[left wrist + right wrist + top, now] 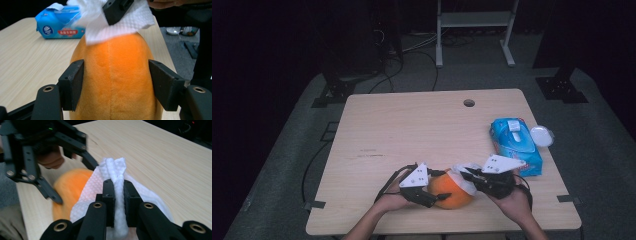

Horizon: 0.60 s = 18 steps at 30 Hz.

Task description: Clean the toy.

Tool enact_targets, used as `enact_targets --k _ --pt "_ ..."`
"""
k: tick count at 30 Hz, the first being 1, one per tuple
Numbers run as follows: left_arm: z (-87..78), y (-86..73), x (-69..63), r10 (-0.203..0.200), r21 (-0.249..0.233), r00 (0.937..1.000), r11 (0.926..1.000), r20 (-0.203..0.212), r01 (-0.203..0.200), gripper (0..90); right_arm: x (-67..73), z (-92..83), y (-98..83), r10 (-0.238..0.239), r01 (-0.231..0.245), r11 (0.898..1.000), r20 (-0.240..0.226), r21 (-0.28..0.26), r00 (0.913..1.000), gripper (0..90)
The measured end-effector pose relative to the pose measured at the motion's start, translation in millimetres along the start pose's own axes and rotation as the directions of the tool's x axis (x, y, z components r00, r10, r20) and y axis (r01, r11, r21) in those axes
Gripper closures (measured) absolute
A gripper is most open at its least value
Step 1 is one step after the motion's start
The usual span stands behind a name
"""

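Observation:
An orange plush toy (450, 192) lies near the table's front edge. My left gripper (116, 85) is shut on the orange plush toy (112, 82), one pad pressed against each side. My right gripper (119, 201) is shut on a white wipe (117, 180), which it holds against the toy's top (70, 187). In the left gripper view the wipe (117, 22) drapes over the toy's far end under the right gripper's jaw. In the high view the left gripper (432, 192) and right gripper (469, 176) meet over the toy.
A blue pack of wipes (516, 144) lies at the table's right side, with a white round lid (542, 135) beside it at the edge. The wooden table (412, 130) has a cable hole (469, 103) at the back. A metal stand (474, 20) is behind it.

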<state>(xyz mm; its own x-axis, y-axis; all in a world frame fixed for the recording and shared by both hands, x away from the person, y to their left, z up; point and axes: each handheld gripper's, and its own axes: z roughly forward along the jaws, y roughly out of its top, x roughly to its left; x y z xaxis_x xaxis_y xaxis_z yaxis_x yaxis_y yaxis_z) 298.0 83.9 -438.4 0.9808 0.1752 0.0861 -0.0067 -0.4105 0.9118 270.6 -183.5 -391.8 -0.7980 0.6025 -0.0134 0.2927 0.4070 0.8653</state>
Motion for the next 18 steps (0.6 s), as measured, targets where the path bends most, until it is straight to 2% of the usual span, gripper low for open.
enact_targets --k 2,3,7,9,12,15,18 --pt "1.6 -0.5 1.8 -0.026 -0.005 0.9996 0.9996 0.006 0.026 31.9 -6.6 -2.5 -4.1 0.036 -0.036 0.999 0.008 -0.013 0.9993 81.6" --pt "2.8 0.3 1.2 -0.022 -0.003 0.9998 0.9998 0.002 0.022 31.7 -7.4 -3.3 -4.5 0.045 -0.045 0.999 0.005 -0.021 0.999 81.6" --pt "0.5 0.3 2.8 -0.017 0.011 0.9999 0.9998 0.001 0.017 31.8 -1.0 -2.2 -0.9 0.018 -0.018 0.999 -0.003 -0.026 0.9998 81.6" --pt "-1.1 -1.0 4.0 -0.021 0.011 0.9998 0.9997 0.002 0.021 31.9 -2.7 -1.0 -2.2 0.021 -0.022 1.0 -0.003 -0.016 0.9998 81.5" --pt "-5.9 -6.3 11.1 -0.058 0.006 0.9983 0.9983 0.001 0.058 31.9 -11.4 -1.3 -8.1 0.056 -0.056 0.998 0.007 -0.007 0.9984 81.5" --pt "-7.1 -8.5 14.4 -0.074 0.007 0.9973 0.9973 0.006 0.074 31.8 -17.7 -3.0 -13.5 0.109 -0.108 0.994 0.006 -0.006 0.9941 81.5" --pt "-7.7 -8.7 15.2 -0.074 0.012 0.9972 0.9972 0.008 0.074 31.5 -12.1 -3.5 -8.8 0.094 -0.094 0.995 -0.017 -0.025 0.9955 81.5"
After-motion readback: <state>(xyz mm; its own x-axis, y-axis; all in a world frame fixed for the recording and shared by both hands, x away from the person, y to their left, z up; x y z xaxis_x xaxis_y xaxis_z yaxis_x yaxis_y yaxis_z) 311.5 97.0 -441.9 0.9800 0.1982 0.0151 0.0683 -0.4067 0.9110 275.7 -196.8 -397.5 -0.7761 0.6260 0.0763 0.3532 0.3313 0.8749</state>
